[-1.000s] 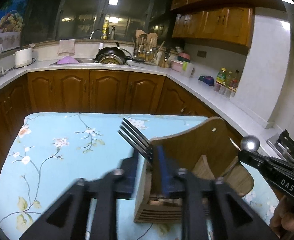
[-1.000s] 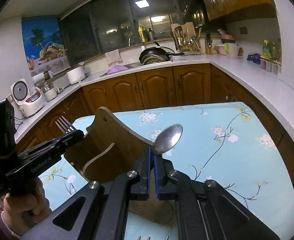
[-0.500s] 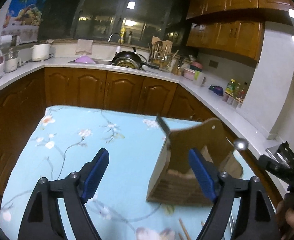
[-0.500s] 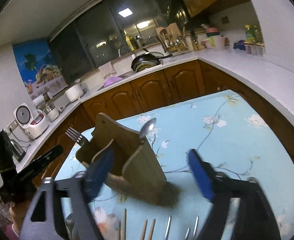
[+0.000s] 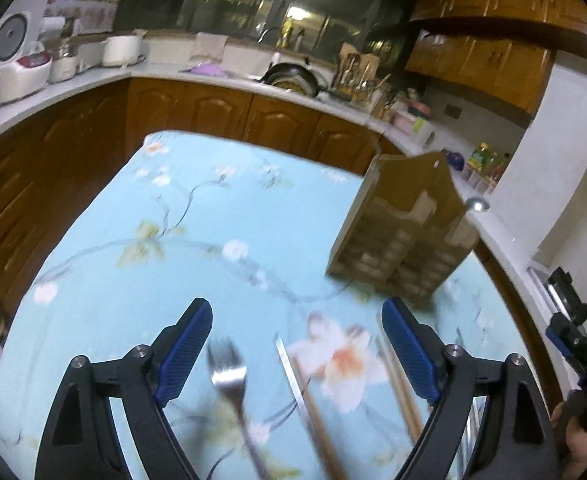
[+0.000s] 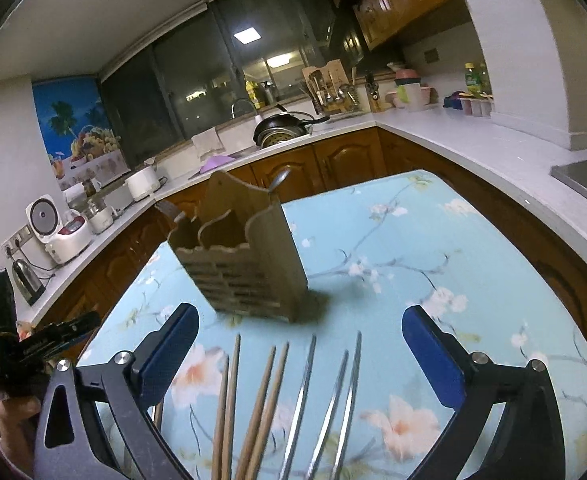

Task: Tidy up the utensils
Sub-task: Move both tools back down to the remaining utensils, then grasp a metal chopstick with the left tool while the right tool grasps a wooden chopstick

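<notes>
A wooden utensil holder (image 5: 405,232) (image 6: 241,256) stands on the flowered tablecloth. A spoon (image 6: 279,180) (image 5: 476,204) sticks up from its right side and a fork's head (image 6: 168,209) from its left. My left gripper (image 5: 297,352) hangs over a loose fork (image 5: 229,376) and chopsticks (image 5: 313,404); its jaws are opening and grip nothing. My right gripper (image 6: 301,352) is over wooden chopsticks (image 6: 261,400) and metal chopsticks (image 6: 333,392); its jaws are opening too, with nothing pressed between them. Both grippers are well short of the holder.
The table (image 6: 433,248) carries a light blue cloth. Brown cabinets and a white counter (image 6: 473,140) wrap around it, with a rice cooker (image 6: 59,232), a kettle and a pan by the sink. A hand (image 6: 13,412) holds the left gripper at the right wrist view's left edge.
Both grippers let go, the left of the fork and the right of the spoon, which now stand in the holder. Both opened wide and drew back from it, bringing the loose utensils into view.
</notes>
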Demonstrator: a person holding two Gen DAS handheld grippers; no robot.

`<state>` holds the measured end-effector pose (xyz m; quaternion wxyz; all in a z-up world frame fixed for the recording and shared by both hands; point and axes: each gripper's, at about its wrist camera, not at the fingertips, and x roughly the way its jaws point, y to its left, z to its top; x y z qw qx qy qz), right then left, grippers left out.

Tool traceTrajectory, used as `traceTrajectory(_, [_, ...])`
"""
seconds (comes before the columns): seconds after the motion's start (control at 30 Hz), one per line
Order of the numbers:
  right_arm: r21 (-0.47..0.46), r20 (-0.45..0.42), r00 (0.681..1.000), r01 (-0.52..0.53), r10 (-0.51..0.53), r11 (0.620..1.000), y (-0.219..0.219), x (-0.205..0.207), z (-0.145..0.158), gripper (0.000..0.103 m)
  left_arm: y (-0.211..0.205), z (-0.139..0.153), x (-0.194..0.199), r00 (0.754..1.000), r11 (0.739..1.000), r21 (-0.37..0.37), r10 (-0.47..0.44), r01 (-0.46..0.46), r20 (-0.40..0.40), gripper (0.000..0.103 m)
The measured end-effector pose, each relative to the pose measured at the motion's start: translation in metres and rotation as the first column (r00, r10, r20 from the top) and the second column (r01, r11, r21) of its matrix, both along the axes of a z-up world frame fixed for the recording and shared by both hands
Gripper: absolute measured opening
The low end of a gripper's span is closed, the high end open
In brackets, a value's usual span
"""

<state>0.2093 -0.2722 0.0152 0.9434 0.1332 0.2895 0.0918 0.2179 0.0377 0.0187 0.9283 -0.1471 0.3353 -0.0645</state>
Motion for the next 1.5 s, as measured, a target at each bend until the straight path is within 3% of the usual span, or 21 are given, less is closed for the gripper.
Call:
traceTrajectory(0.33, [-0.057, -0.028, 1.000, -0.003, 0.001, 0.998, 0.012, -0.032, -0.020, 0.102, -0.005, -0.012, -0.036, 0.998, 0.999, 0.041, -0.007, 0.010, -0.064, 0.087])
traceTrajectory(0.73, [-0.062, -0.046, 0.998, -0.035, 0.032, 0.997, 0.022, -0.034, -0.026, 0.096, -0.016, -0.009, -0.029, 0.995, 0.997, 0.065, -0.035, 0.041, -0.089, 0.083])
traceTrajectory(1.07, [-0.053, -0.116, 0.991, -0.068, 0.062, 0.996, 0.027, -0.004, -0.037, 0.060, -0.022, -0.012, 0.004, 0.990, 0.995, 0.082, -0.053, 0.064, -0.129, 0.060])
traceTrajectory(1.23, [-0.054, -0.174, 0.980, -0.107, 0.096, 0.993, 0.038, 0.020, -0.048, 0.047, -0.026, -0.019, 0.028, 0.981, 0.991, 0.099, -0.075, 0.094, -0.178, 0.055])
traceTrajectory(1.37, [-0.049, -0.233, 0.962, -0.154, 0.139, 0.987, 0.051, 0.040, -0.061, 0.028, -0.030, -0.029, 0.046, 0.971, 0.988, 0.108, -0.088, 0.114, -0.220, 0.046])
traceTrajectory(1.5, [-0.051, -0.255, 0.951, -0.195, 0.176, 0.980, 0.067, 0.053, -0.068, 0.023, -0.031, -0.038, 0.058, 0.967, 0.987, 0.116, -0.084, 0.115, -0.242, 0.046])
